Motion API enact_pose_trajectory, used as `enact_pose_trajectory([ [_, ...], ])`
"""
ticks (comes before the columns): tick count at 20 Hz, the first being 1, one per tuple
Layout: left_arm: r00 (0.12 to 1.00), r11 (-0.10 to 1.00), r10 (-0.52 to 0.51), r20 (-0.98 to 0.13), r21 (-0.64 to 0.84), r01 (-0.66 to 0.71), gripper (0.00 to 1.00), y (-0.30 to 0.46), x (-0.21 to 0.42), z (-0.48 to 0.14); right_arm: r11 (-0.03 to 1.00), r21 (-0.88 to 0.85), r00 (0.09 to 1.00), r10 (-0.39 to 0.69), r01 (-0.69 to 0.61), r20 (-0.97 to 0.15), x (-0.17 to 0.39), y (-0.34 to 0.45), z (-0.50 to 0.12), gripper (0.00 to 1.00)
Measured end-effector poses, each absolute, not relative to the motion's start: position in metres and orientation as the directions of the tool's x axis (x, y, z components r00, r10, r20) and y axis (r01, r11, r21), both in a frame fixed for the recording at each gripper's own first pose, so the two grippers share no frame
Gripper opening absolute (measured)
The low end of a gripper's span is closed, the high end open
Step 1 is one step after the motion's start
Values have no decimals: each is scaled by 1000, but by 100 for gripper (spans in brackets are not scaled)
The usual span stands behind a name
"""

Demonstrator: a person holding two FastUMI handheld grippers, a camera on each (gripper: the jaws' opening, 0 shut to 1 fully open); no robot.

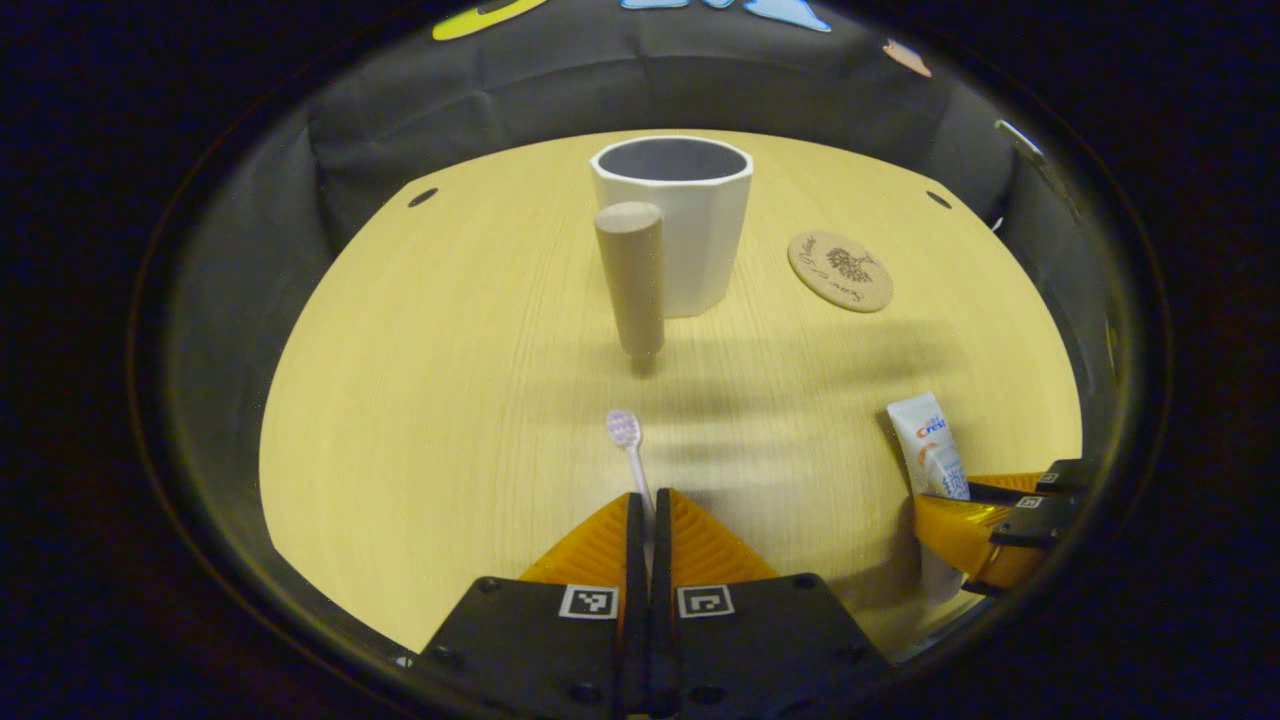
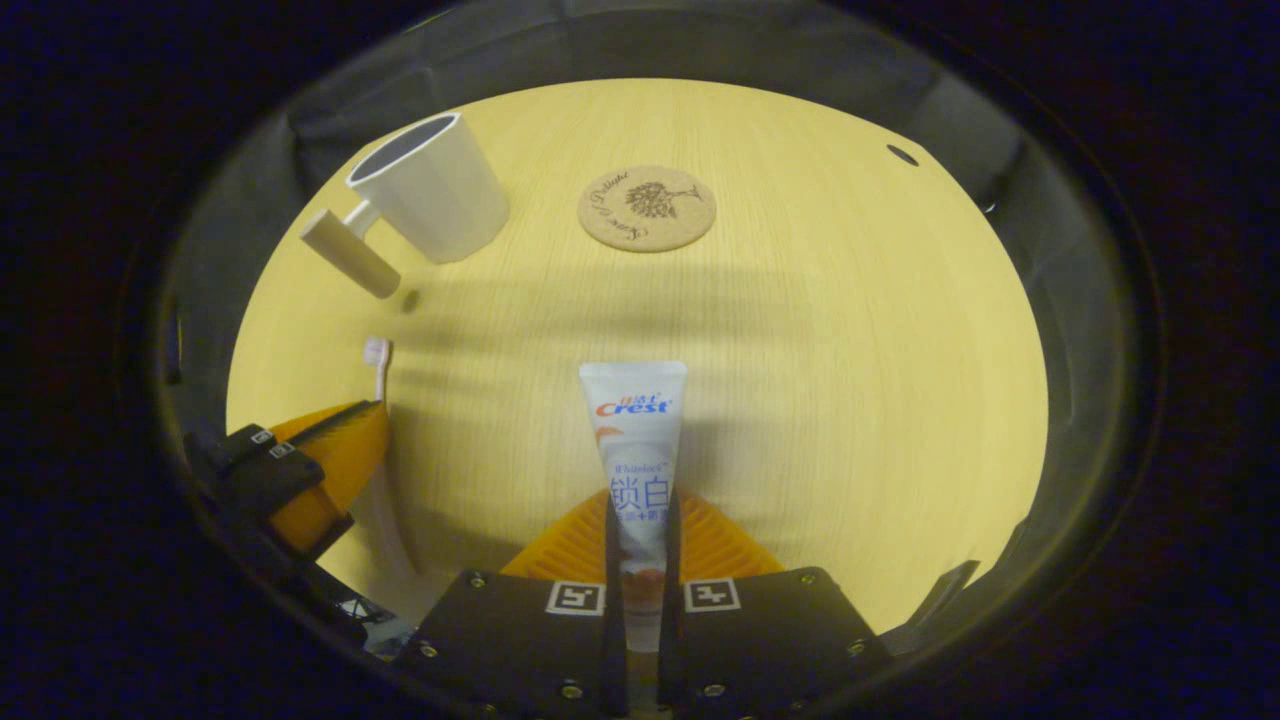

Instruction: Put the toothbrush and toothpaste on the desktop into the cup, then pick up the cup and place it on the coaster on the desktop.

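Observation:
In the left gripper view, my left gripper (image 1: 649, 505) is shut on the handle of a pale purple toothbrush (image 1: 628, 445), whose bristle head points away over the wooden desktop (image 1: 420, 400). Straight beyond it stands the white cup (image 1: 680, 220) with a wooden handle (image 1: 632, 275). The round cork coaster (image 1: 840, 270) lies to the cup's right. In the right gripper view, my right gripper (image 2: 640, 515) is shut on the white toothpaste tube (image 2: 636, 430), flat end forward. That view has the cup (image 2: 435, 195) far left and the coaster (image 2: 647, 208) ahead.
The other gripper appears at each view's edge: the right one (image 1: 1000, 520) holding the tube (image 1: 930, 440), the left one (image 2: 310, 460) with the toothbrush (image 2: 378, 355). Small dark holes (image 1: 423, 197) mark the desktop's far corners. Black cloth walls surround the table.

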State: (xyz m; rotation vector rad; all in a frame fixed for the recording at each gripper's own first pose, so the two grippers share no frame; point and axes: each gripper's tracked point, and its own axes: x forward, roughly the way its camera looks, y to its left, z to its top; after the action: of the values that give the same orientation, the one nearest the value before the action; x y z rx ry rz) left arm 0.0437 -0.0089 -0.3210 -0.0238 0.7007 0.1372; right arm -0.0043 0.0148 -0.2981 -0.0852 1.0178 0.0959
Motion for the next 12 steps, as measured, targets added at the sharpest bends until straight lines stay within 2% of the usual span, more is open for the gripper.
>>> enact_pose_trajectory([
  [1,759,991,118,-640,23,-134,7,-10,45,-321,993,-17,523,48,-119,-851,-3,15,-297,14],
  [6,798,990,94,-596,-26,-137,7,-5,44,-307,992,-23,530,48,-127,-847,-3,15,-297,14],
  [12,872,983,97,-479,-89,-158,7,12,28,-238,988,-22,529,62,-151,-846,-3,14,-296,14],
])
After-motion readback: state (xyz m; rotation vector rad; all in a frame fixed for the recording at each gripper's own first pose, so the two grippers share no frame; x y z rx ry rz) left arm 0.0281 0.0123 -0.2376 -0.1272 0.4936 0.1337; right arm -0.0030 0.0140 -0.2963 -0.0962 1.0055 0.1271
